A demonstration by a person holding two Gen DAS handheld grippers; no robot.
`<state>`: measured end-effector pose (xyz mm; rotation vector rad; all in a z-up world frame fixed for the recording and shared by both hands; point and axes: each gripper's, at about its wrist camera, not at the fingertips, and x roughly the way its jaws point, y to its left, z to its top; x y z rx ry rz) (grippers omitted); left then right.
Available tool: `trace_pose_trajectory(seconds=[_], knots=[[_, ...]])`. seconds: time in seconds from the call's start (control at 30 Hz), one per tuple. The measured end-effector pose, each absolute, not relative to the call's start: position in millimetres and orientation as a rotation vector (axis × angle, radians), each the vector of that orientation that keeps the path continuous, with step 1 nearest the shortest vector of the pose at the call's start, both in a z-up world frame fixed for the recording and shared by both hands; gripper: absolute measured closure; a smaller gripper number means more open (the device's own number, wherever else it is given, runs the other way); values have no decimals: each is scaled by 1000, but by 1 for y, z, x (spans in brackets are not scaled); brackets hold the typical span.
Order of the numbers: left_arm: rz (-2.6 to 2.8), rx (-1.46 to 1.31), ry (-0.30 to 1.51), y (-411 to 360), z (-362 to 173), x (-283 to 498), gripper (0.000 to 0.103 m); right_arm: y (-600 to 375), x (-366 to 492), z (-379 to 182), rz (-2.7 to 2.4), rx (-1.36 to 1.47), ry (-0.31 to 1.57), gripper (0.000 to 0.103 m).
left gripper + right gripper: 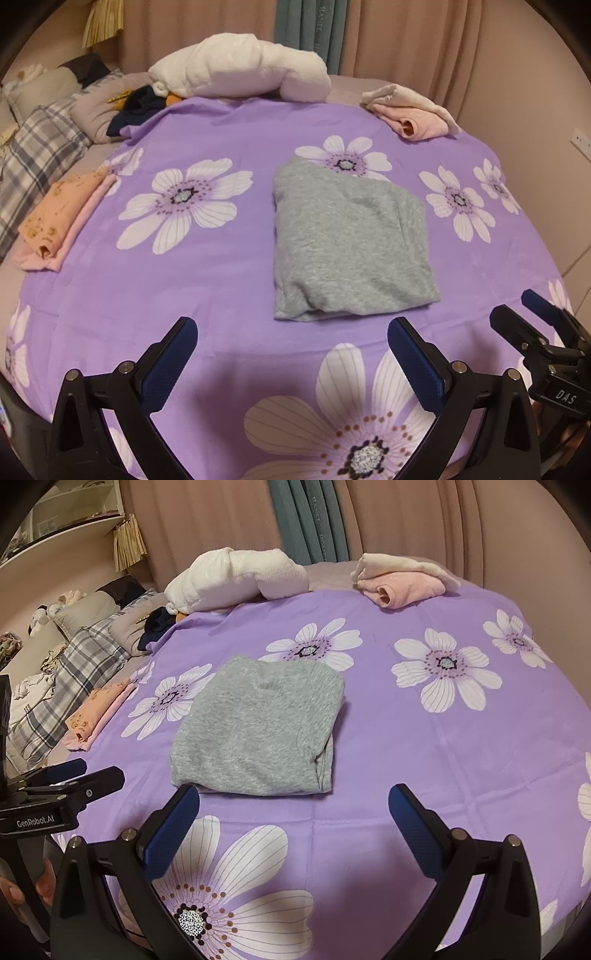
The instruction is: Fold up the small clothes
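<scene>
You're holding left gripper [291, 332] and right gripper [293, 799] with jaws spread wide, empty. Folded grey knit garment [347, 243] is lying centre frame on the purple floral sheet [221, 295], long axis running near-to-far, soft rectangular.

Dark garment [136, 107] lies half hidden behind the white towel [240, 70].

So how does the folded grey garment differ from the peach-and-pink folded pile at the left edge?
The folded grey knit garment is one plain, larger piece lying mid-sheet; the peach-and-pink folded pile is smaller, has a printed peach piece on a pink one, and sits at the sheet's left edge. Both are folded flat on the purple flowered sheet.
</scene>
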<state>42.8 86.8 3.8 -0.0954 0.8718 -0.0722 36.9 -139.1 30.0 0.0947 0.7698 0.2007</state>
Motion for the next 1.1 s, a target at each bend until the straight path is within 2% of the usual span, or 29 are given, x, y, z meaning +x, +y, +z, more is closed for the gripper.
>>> trace_pose_trajectory(seconds=[0.33,1.1], knots=[[-77,-121,854,87,19,37,1,-133,28,48,222,77,733,0],[-10,-97,913,97,-5,48,1,-120,38,30,216,74,784,0]])
